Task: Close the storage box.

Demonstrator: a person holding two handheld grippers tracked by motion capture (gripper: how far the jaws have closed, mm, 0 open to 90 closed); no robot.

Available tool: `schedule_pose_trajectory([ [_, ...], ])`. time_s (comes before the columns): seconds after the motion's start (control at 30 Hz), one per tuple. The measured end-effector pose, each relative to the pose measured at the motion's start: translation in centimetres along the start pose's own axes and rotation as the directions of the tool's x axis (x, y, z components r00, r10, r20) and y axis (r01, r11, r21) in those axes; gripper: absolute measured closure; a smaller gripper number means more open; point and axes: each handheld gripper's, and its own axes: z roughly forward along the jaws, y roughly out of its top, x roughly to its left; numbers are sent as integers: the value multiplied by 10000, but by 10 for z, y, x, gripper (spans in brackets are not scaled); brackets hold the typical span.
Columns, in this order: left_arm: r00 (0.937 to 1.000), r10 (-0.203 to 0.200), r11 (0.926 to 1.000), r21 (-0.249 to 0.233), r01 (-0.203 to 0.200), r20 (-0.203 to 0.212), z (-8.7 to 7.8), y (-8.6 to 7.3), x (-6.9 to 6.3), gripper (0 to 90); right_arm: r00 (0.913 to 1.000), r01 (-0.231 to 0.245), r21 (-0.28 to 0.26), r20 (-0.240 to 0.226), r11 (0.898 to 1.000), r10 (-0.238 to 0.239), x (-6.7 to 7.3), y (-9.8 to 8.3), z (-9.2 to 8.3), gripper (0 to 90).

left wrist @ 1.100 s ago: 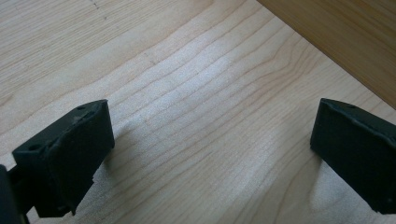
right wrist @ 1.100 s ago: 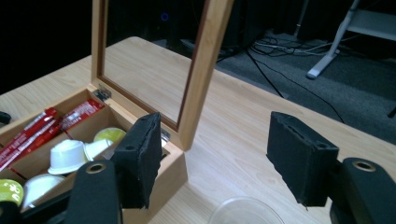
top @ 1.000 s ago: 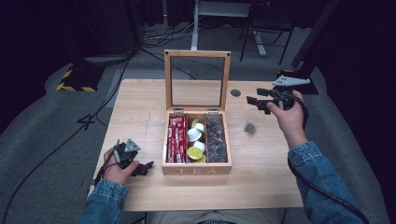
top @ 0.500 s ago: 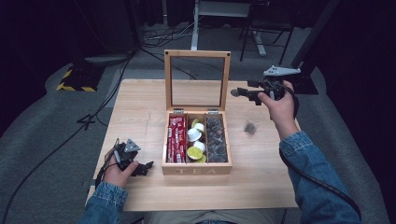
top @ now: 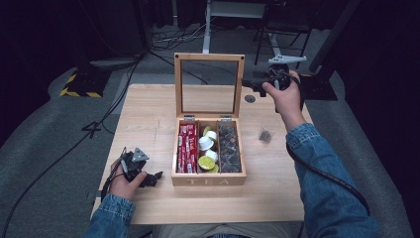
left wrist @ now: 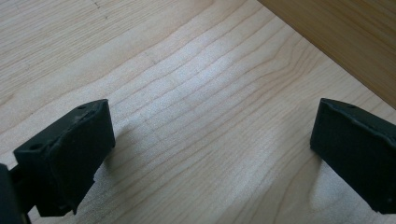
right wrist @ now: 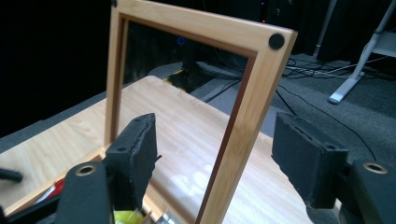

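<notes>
Reaching up from the small tea bag (top: 265, 135), the right gripper (top: 250, 86) has moved to the glass lid (top: 208, 84) at twelve o'clock. Its jaws just opened wider around the lid's edge, likely to shut the tea box (top: 208, 179). The left gripper (top: 152, 177) rests open.

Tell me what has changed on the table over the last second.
The right gripper has swung in from the table's right side to the raised lid of the tea box; its jaws, just opening, straddle the lid's side rail without pressing it. The left gripper, the dark tea bag and the box stayed put.
</notes>
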Motion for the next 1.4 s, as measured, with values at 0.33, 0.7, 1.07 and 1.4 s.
schedule_pose_trajectory([
  [0.33, 10000, -5, 10000, -15, 5, -9, 0, 0, 0, 2, 9978, -51, 332, 669, 9994, 29, -16, 16, 34, 316],
  [0.7, 10000, -23, 10000, -12, 23, -2, 0, 0, 0, 2, 9967, -214, 360, 796, 9991, 185, -24, 17, 52, 459],
  [1.07, 10000, 28, 10000, 27, -28, 0, 0, 0, 0, 2, 9975, -320, 203, 630, 9993, 306, -25, 20, 60, 552],
  [1.4, 10000, 44, 10000, 0, -44, -22, 0, 0, 0, 2, 9981, -231, 178, 582, 9996, 221, -19, 24, 49, 586],
])
